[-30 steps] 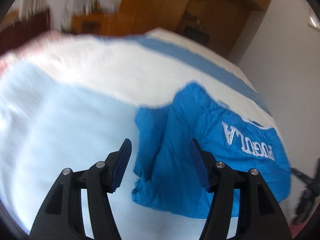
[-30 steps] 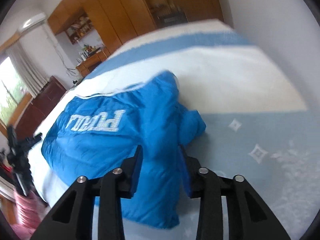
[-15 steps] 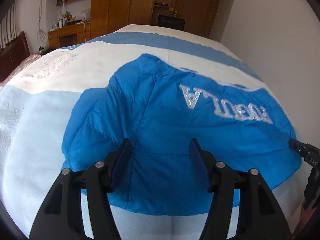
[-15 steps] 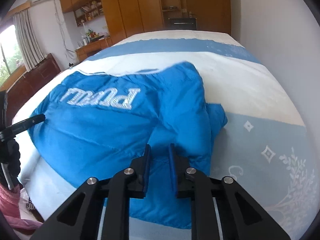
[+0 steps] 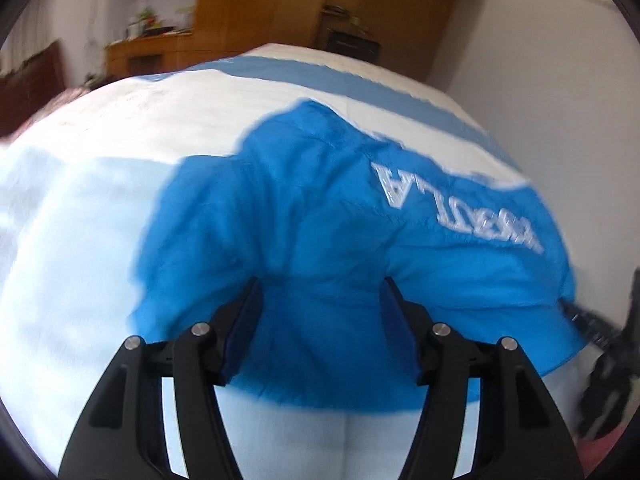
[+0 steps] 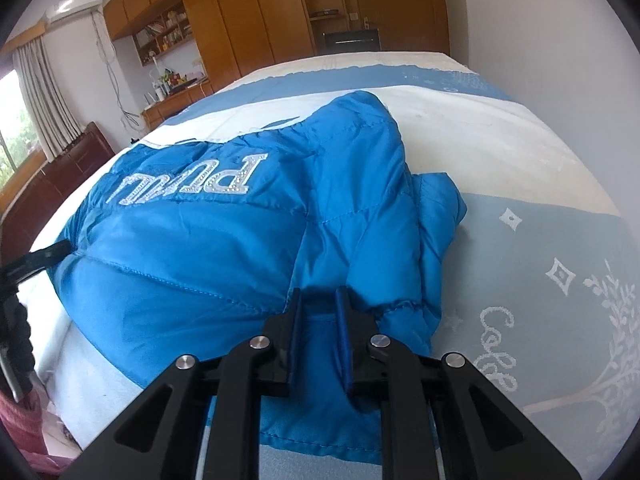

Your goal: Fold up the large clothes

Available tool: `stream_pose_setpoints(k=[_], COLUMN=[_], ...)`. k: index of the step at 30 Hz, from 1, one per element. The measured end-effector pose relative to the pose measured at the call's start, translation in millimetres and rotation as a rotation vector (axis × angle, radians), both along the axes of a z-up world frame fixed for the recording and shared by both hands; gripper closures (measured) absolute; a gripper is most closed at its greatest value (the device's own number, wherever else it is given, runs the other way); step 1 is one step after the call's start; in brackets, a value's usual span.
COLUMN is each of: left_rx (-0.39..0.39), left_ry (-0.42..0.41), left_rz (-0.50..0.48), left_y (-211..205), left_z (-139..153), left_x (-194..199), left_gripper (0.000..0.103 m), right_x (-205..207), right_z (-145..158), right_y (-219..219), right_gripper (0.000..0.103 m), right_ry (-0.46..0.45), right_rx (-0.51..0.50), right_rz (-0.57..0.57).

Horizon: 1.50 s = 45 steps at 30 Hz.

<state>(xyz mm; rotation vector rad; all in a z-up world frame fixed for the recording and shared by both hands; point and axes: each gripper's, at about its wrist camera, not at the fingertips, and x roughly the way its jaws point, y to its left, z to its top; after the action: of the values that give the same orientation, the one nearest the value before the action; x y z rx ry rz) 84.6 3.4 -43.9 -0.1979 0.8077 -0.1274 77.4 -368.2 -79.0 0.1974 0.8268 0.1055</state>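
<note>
jacket: blue quilted puffer jacket (image 6: 248,264), lies on the bed (image 6: 552,240) by its near edge, silver lettering up, one part already folded over.
right gripper (image 6: 320,300): jaws just closed, pinching a ridge of jacket fabric near the hem; prob. to lift that side for a fold.
left gripper (image 5: 320,292): jaws apart, straddling fabric, pads not pressing; looks set to grab the other hem end.
bed: carries the jacket flat so folds stay.
</note>
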Motion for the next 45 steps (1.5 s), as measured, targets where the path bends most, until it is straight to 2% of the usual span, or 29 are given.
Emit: stream_pose_setpoints(k=[1, 5, 8, 10, 14, 16, 18, 19, 20, 22, 26, 29, 31, 35, 40, 45], left_rx=[-0.015, -0.075, -0.201, -0.317, -0.433, -0.536, -0.552, -0.561, -0.575, -0.614, -0.654, -0.633, -0.624, -0.699, -0.646, -0.642], left_ry=[-0.007, 0.014, 0.057, 0.064, 0.092, 0.075, 0.055, 0.050, 0.052, 0.058, 0.021, 0.005, 0.029, 0.079, 0.069, 0.059], left_rz=[0.043, 0.147, 0.196, 0.213, 0.281, 0.283, 0.286, 0.288, 0.289, 0.273, 0.258, 0.254, 0.261, 0.246, 0.226, 0.218], left_y=[8, 29, 46, 59, 80, 90, 95, 97, 98, 98, 97, 94, 95, 103, 96, 92], left_z=[5, 4, -11, -21, -40, -48, -48, -49, -51, -56, -50, -42, -49, -76, -76, -76], left_x=[-12, -35, -34, -29, -9, 0, 7, 11, 14, 19, 10, 1, 0, 11, 18, 22], left_gripper=[0.034, 0.029, 0.029, 0.029, 0.029, 0.028, 0.030, 0.034, 0.044, 0.057, 0.073, 0.074, 0.074, 0.073, 0.072, 0.072], right_x=[0, 0, 1, 1, 0, 0, 0, 1, 1, 1, 4, 5, 7, 11, 13, 12], right_z=[1, 2, 2, 3, 3, 3, 3, 3, 3, 3, 4, 5, 5, 4, 1, -1], right_y=[-1, -3, -4, -6, -7, -7, -7, -7, -6, -6, -7, -8, -9, -10, -5, -6], right_gripper=[0.088, 0.088, 0.088, 0.088, 0.088, 0.088, 0.088, 0.088, 0.088, 0.088, 0.088, 0.089, 0.090, 0.090, 0.090, 0.090], right_ry=[0.001, 0.001, 0.004, 0.008, 0.009, 0.008, 0.010, 0.011, 0.012, 0.015, 0.033, 0.048, 0.056, 0.066, 0.052, 0.039], right_rx=[0.006, 0.012, 0.025, 0.040, 0.046, 0.047, 0.048, 0.047, 0.046, 0.047, 0.063, 0.069, 0.070, 0.059, 0.017, 0.021], right_rz=[0.000, 0.002, 0.007, 0.011, 0.018, 0.020, 0.020, 0.020, 0.020, 0.019, 0.017, 0.016, 0.018, 0.020, 0.002, 0.000])
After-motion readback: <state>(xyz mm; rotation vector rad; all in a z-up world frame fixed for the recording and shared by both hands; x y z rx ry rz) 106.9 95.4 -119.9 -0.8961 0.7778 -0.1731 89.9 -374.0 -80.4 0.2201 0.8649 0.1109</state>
